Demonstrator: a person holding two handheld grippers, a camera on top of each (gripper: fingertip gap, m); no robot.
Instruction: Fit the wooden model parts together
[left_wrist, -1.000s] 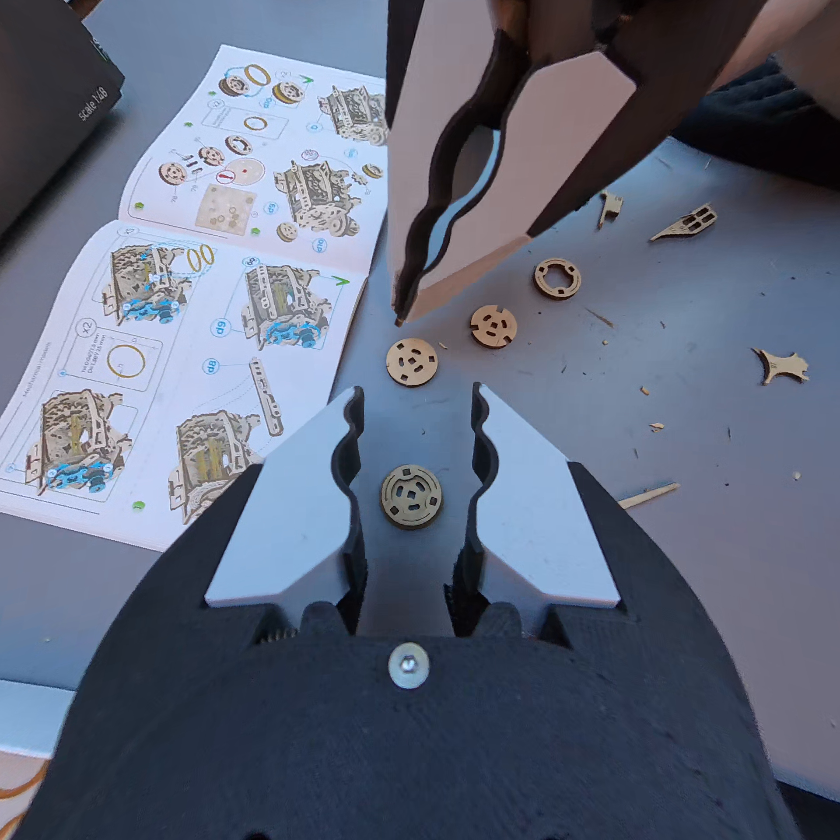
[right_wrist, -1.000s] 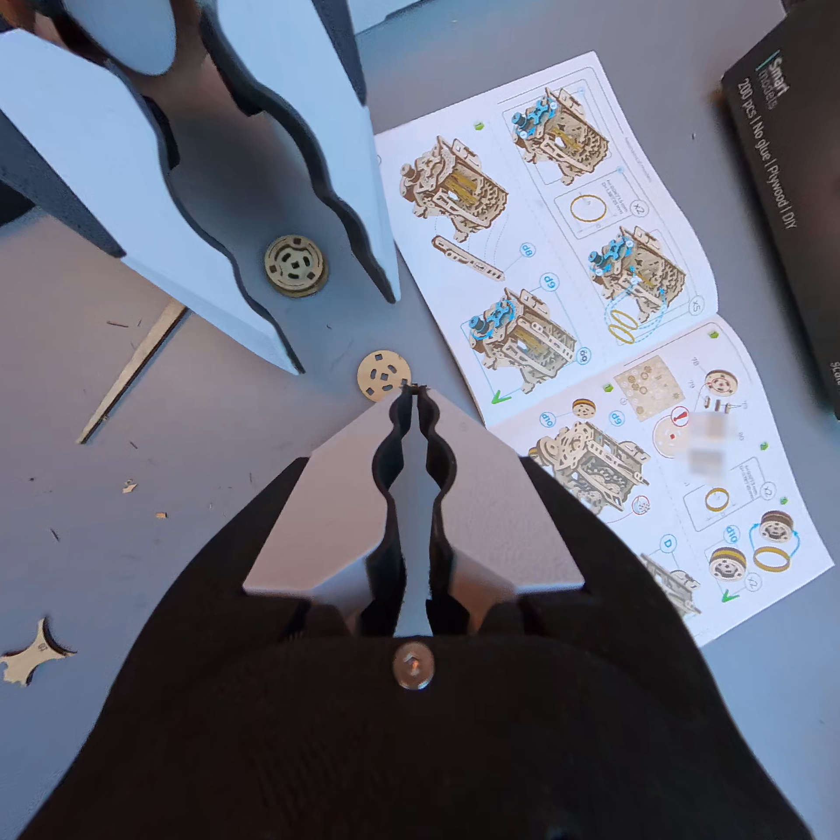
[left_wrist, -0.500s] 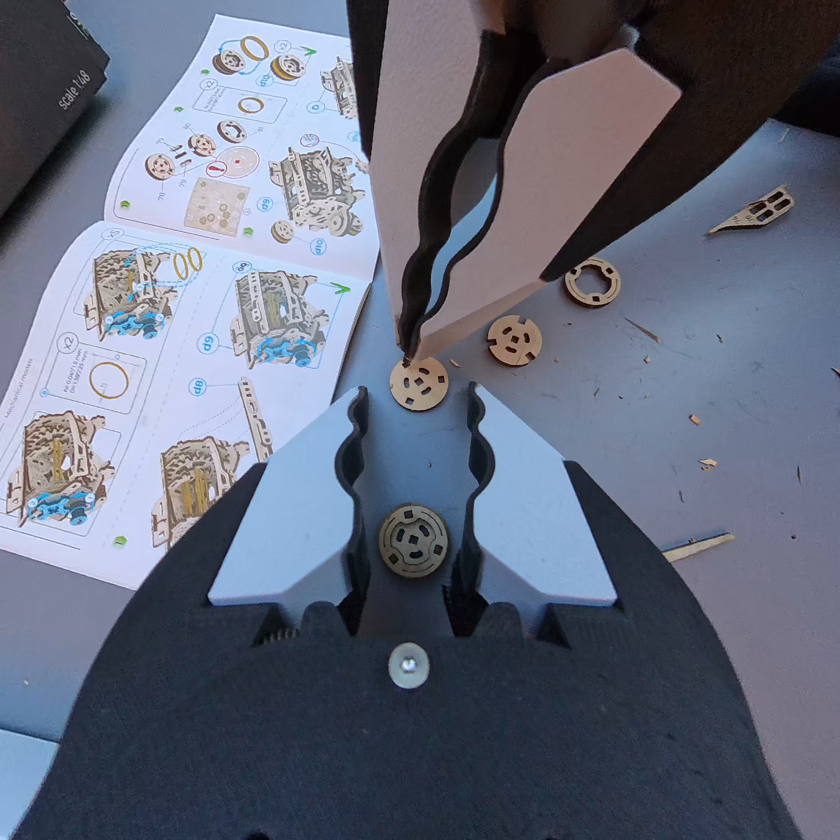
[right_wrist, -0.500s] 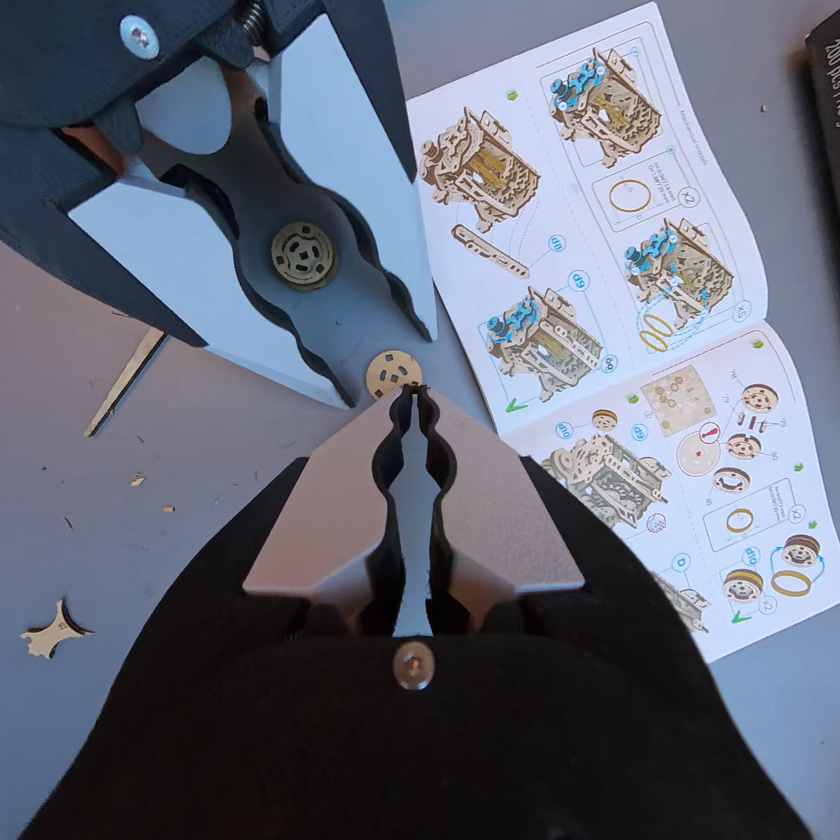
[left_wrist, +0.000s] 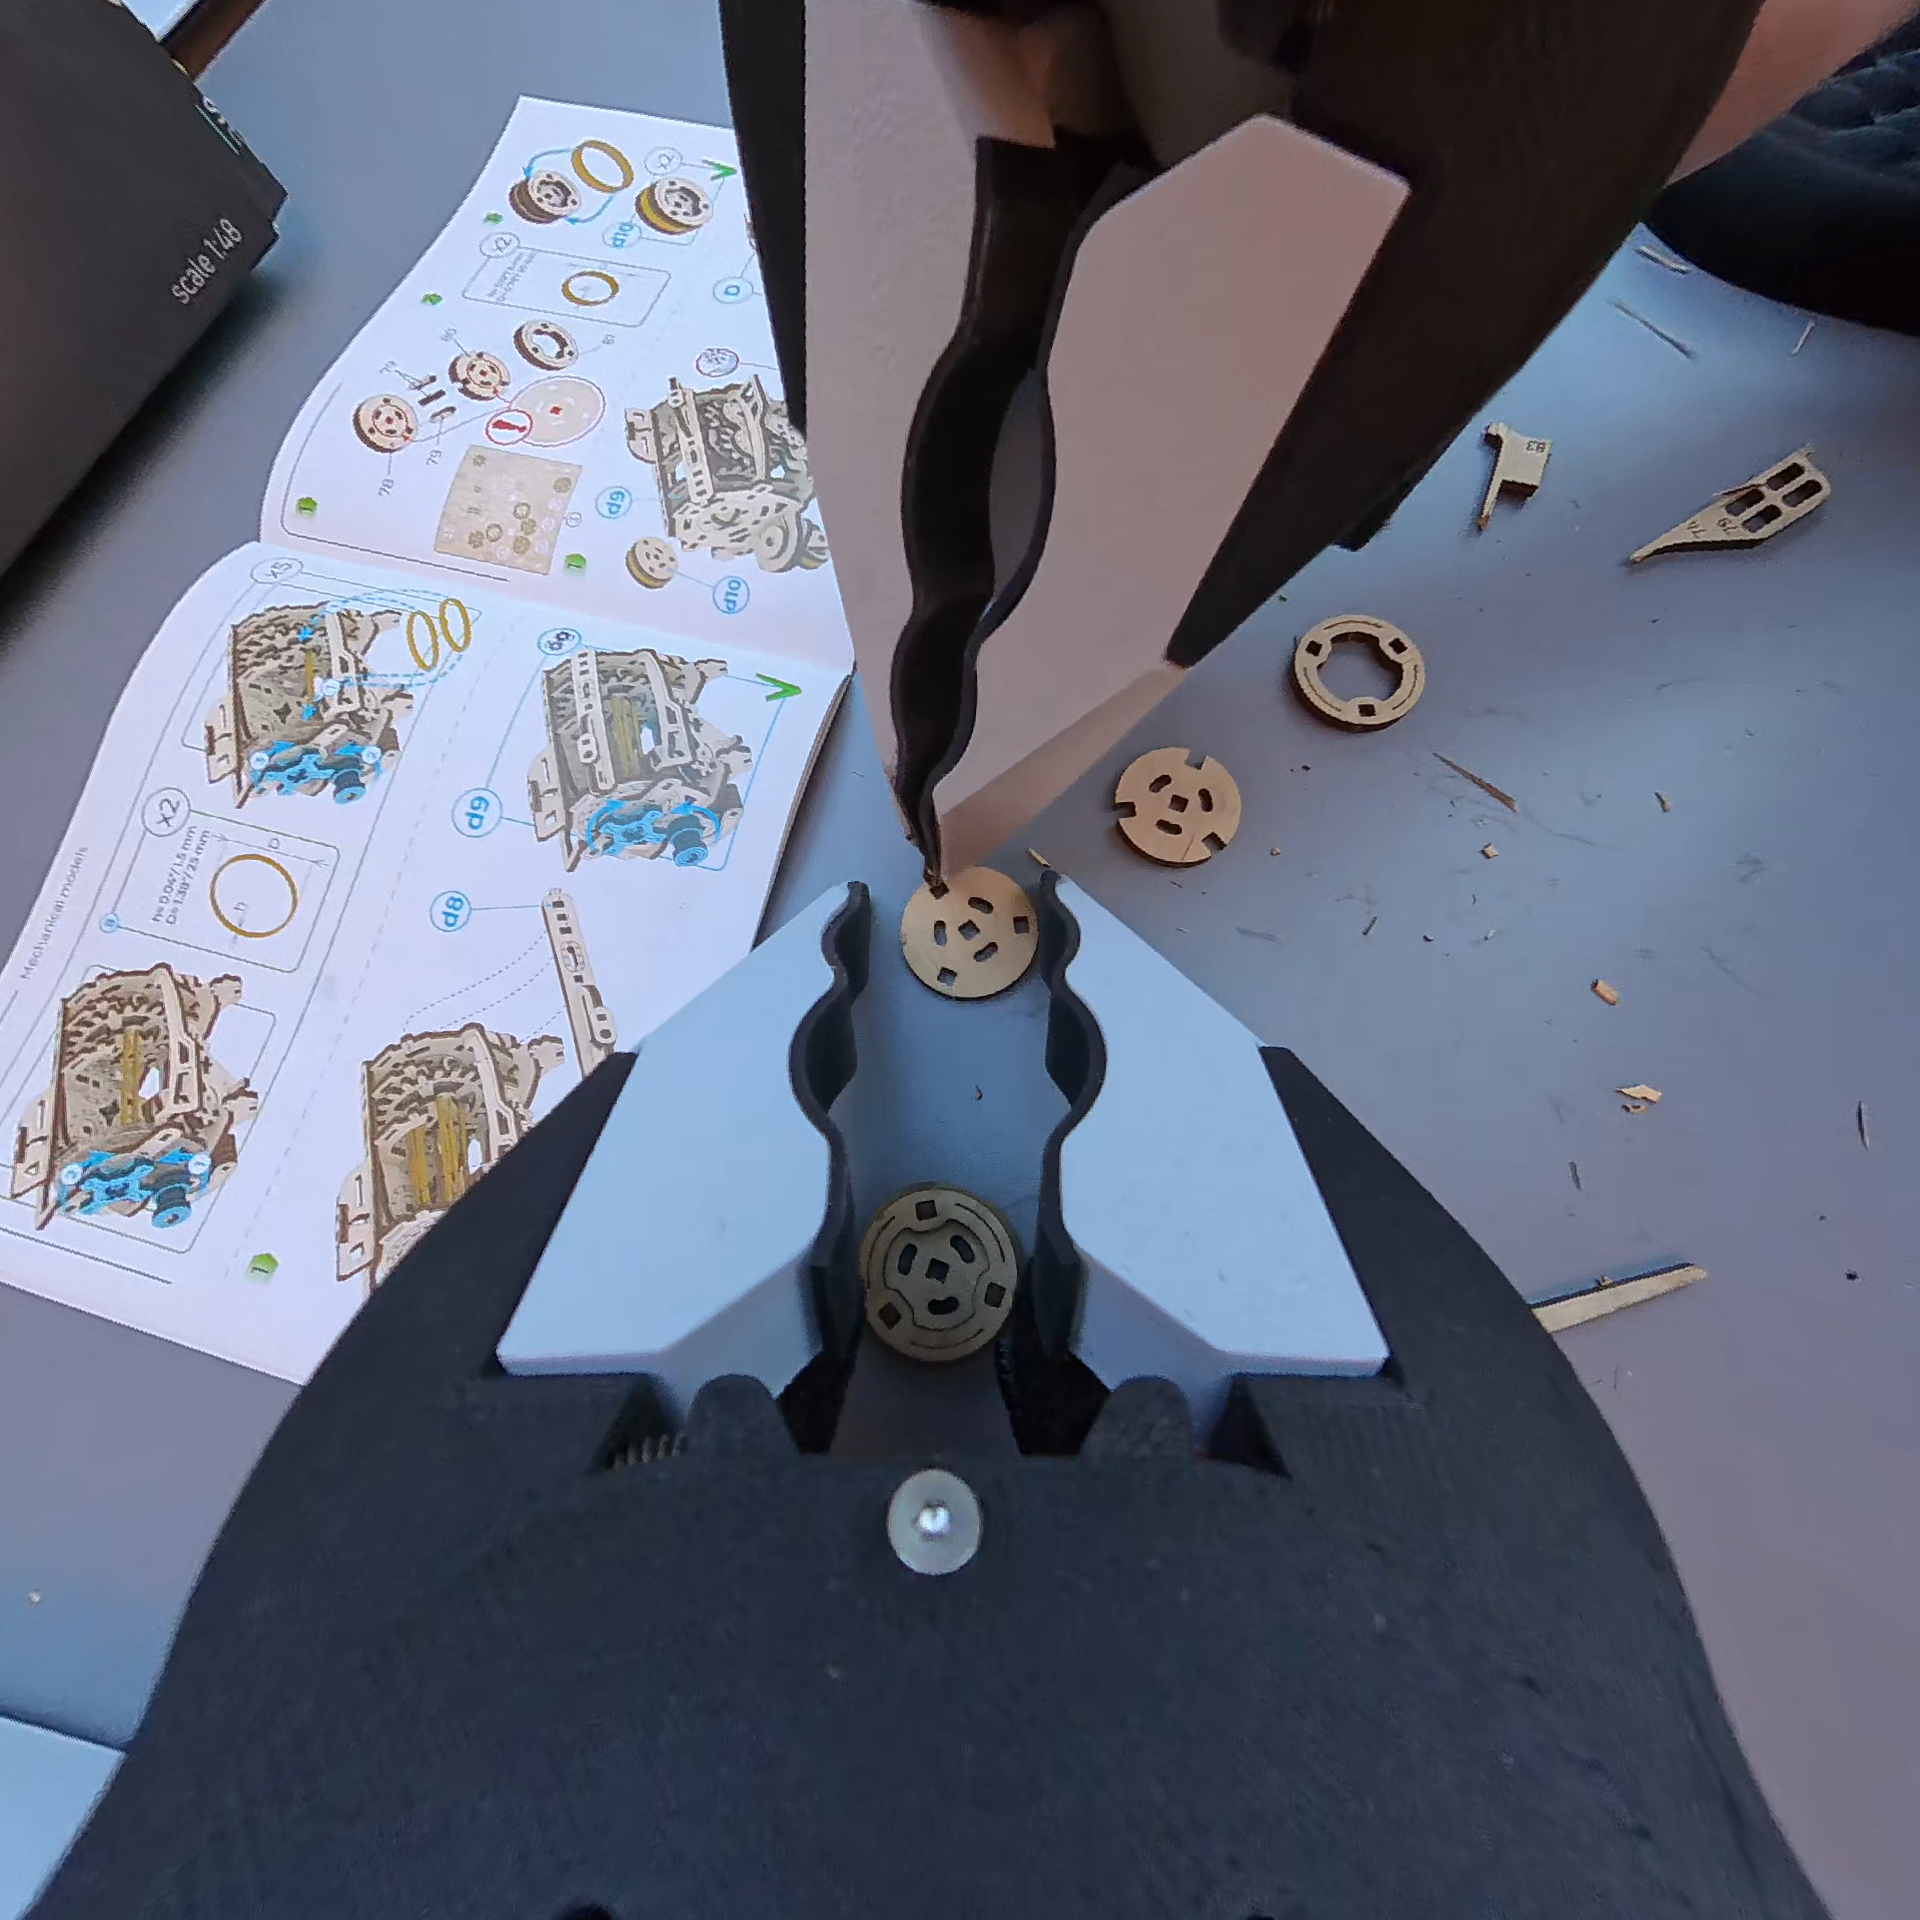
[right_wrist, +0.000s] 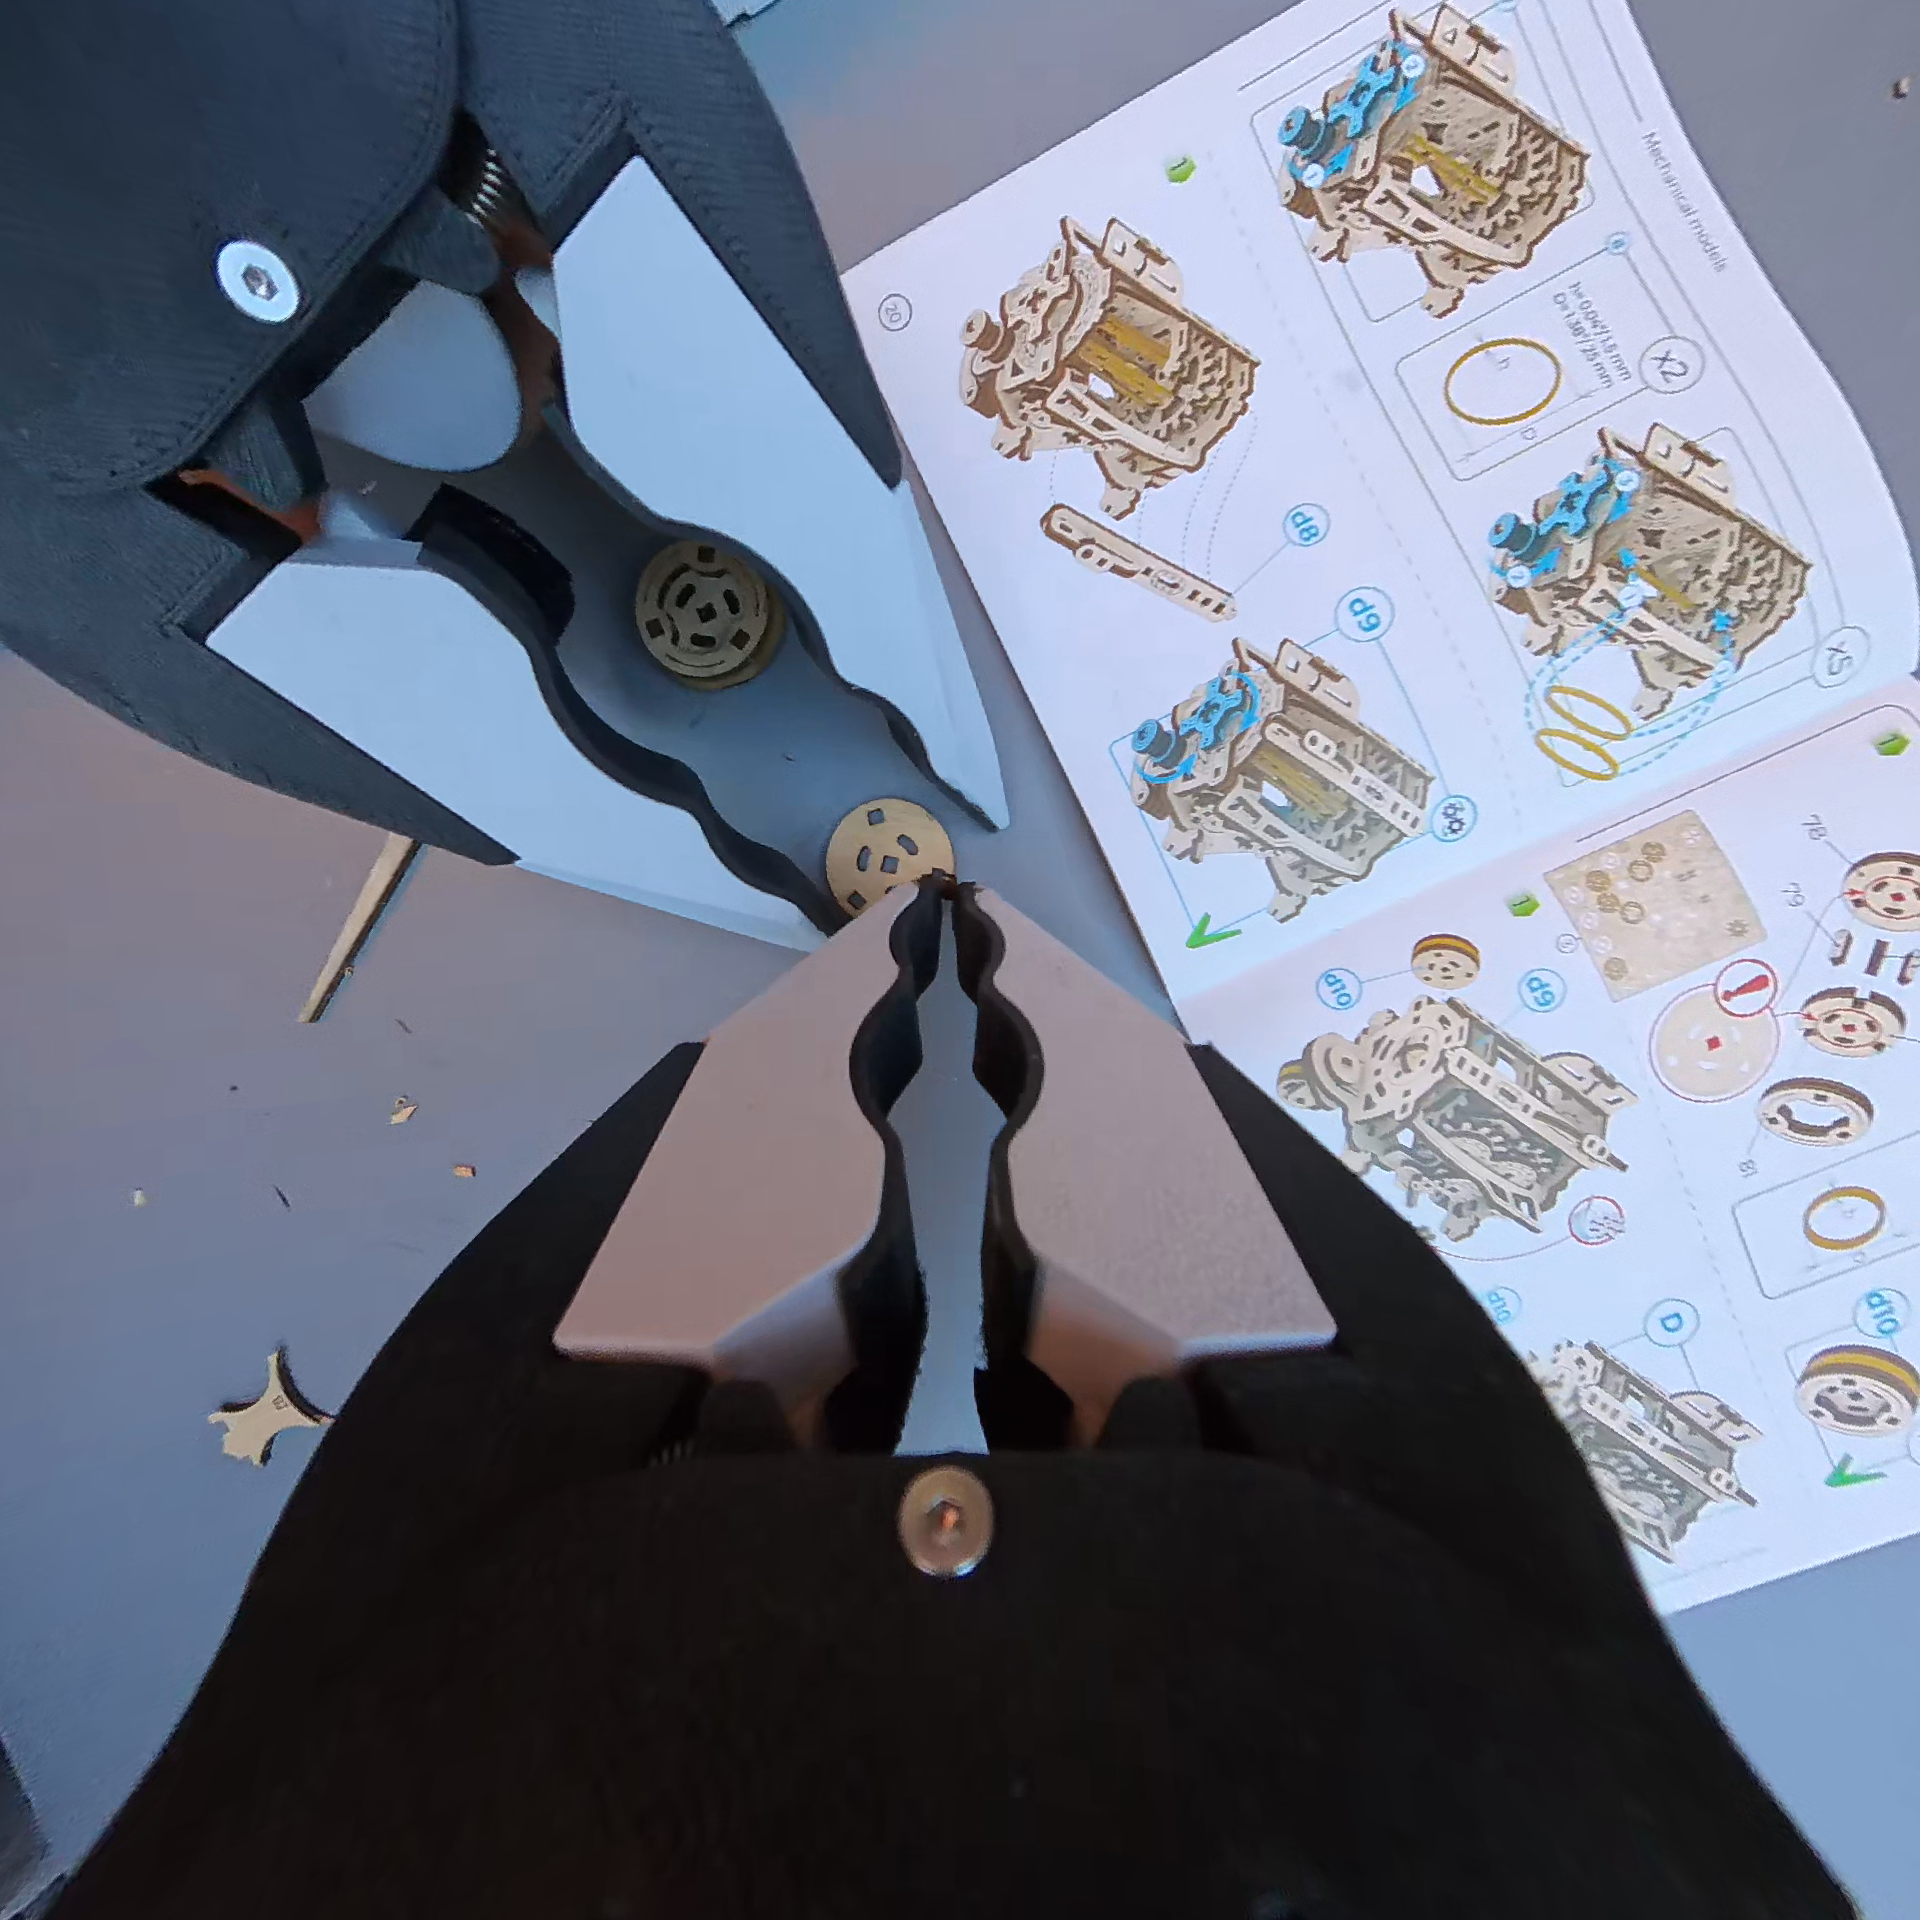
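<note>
A small wooden disc with holes (left_wrist: 968, 932) lies flat on the grey table between the tips of my open left gripper (left_wrist: 951, 896). A darker ringed disc (left_wrist: 938, 1273) lies on the table near the base of its fingers. My right gripper (left_wrist: 928, 860) comes down from above, shut, with a tiny brown pin pinched at its tips, touching a hole at the holed disc's far edge. The right wrist view shows the same: right gripper (right_wrist: 940, 891) shut at the holed disc (right_wrist: 888, 854), the ringed disc (right_wrist: 704, 613) between the left gripper's fingers (right_wrist: 727, 436).
An open instruction booklet (left_wrist: 416, 727) lies at the left, with a black box (left_wrist: 104, 260) beyond it. A notched disc (left_wrist: 1177, 805), a ring (left_wrist: 1357, 672), offcuts (left_wrist: 1745, 514), a thin stick (left_wrist: 1616, 1294) and splinters lie to the right. A star-shaped scrap (right_wrist: 260, 1413) lies near the right gripper. The left tips stand about 15 cm off the star-shaped scrap (right_wrist: 260, 1413).
My left gripper has slid forward, so the holed disc now sits between its tips and the ringed disc deeper in. The right gripper has come down onto the holed disc's edge.
</note>
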